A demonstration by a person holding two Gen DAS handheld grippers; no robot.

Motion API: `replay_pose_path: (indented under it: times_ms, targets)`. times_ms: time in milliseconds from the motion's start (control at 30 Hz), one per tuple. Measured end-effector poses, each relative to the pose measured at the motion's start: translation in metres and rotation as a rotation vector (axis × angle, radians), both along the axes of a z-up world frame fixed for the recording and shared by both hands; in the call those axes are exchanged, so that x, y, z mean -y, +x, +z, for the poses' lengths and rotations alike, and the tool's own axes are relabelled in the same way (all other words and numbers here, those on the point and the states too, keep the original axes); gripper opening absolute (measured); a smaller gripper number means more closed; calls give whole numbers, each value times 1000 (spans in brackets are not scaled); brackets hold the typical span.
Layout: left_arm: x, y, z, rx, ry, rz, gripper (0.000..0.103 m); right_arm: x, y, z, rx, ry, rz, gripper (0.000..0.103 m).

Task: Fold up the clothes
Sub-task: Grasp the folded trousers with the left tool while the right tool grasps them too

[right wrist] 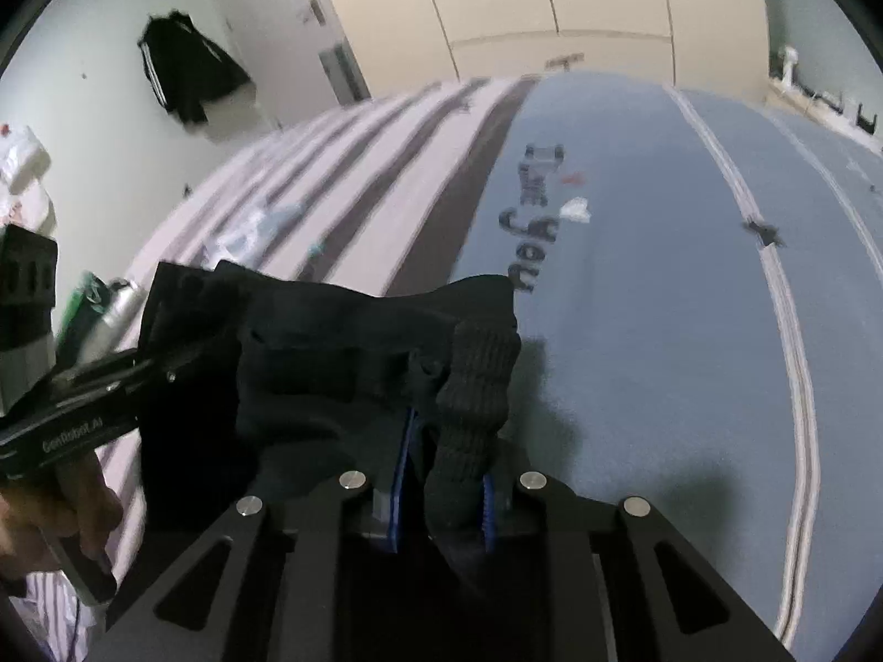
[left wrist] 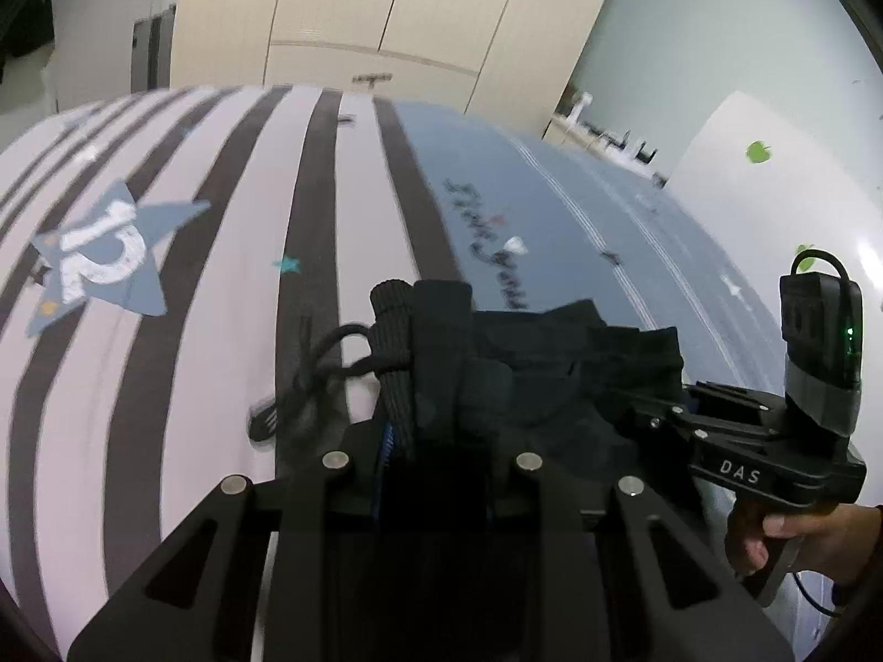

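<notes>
A black garment (left wrist: 552, 364) with a ribbed waistband (left wrist: 393, 353) and a drawstring (left wrist: 325, 364) hangs between both grippers above the bed. My left gripper (left wrist: 425, 386) is shut on the waistband's left end. In the right wrist view my right gripper (right wrist: 447, 441) is shut on the other end of the ribbed band (right wrist: 474, 402), and the black cloth (right wrist: 331, 353) stretches left toward the other gripper's body (right wrist: 72, 419). The right gripper's body (left wrist: 772, 441), held by a hand (left wrist: 794, 540), shows at the right of the left wrist view.
The bed cover (left wrist: 165, 386) has pale and dark stripes on the left and a blue part (right wrist: 662, 276) with lettering on the right. Cream wardrobe doors (left wrist: 386, 11) stand behind the bed. A black jacket (right wrist: 187, 66) hangs on the wall.
</notes>
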State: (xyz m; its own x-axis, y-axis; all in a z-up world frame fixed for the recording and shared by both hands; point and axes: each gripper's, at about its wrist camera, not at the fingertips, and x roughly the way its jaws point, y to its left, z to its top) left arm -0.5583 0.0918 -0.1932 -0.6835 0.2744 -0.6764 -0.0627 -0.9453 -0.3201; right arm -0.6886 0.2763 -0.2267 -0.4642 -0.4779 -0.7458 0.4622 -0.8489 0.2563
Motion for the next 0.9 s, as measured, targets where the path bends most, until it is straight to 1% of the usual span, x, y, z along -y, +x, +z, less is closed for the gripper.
replay_pose_path:
  times_ms: [67, 167, 233, 300, 367, 467, 567, 633, 700, 800, 900]
  targets:
    - [-4, 26, 13, -27, 12, -3, 20, -9, 26, 17, -43, -30, -5, 18]
    - [-14, 76, 30, -57, 1, -22, 20, -22, 73, 38, -93, -55, 5, 18]
    - [-20, 114, 34, -54, -5, -26, 20, -33, 109, 49, -114, -60, 23, 18]
    - [-25, 155, 35, -43, -11, -30, 20, -42, 146, 55, -117, -59, 47, 18]
    - [-29, 187, 33, -30, -2, -34, 21, -48, 185, 58, -109, -66, 72, 18]
    - [-35, 231, 20, 25, -9, -42, 21, -55, 234, 51, -71, -67, 102, 19]
    - [-41, 264, 0, 98, -24, -53, 21, -60, 285, 31, 6, -22, 123, 19]
    - [-47, 283, -5, 114, -40, -54, 21, -62, 311, 21, 38, 0, 137, 19]
    - [-49, 296, -8, 127, -31, -52, 21, -64, 329, 17, 51, 11, 143, 19]
    - [-53, 312, -8, 130, -31, -52, 21, -64, 339, 19, 57, 12, 147, 19]
    - [-57, 325, -13, 157, -48, -67, 23, -69, 352, 15, 63, 25, 151, 20]
